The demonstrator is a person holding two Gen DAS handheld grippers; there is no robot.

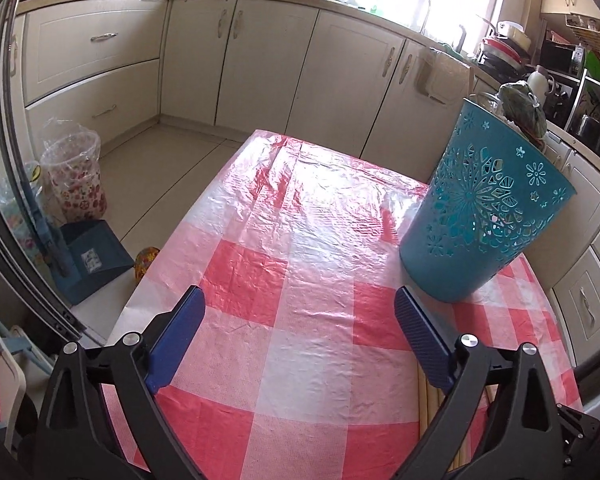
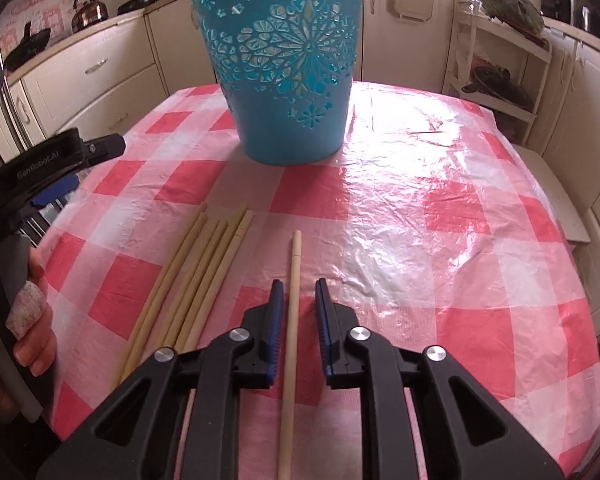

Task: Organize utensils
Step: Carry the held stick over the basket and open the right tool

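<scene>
tabletop (image 2: 440, 208): red-and-white checked plastic cover; carries everything below.
bucket (image 2: 280, 64): teal cut-out plastic, upright on the tabletop. Inside not visible from either view, so can't tell if any sticks are already in.
chopstick bundle (image 2: 196, 272): about six pale sticks lying flat on the near side of the bucket, fanned slightly, loose.
single chopstick (image 2: 294, 280): flat, just right of the bundle, pointing toward the bucket.
right gripper (image 2: 296, 296): jaws spread, straddling the single chopstick; gap both sides, no pinch yet.
left gripper (image 1: 296, 312): jaws spread wide, nothing between them; hovers left of the bucket.
progress: looks early. All visible sticks on the tabletop; every one left to move, presumably into the bucket.
</scene>
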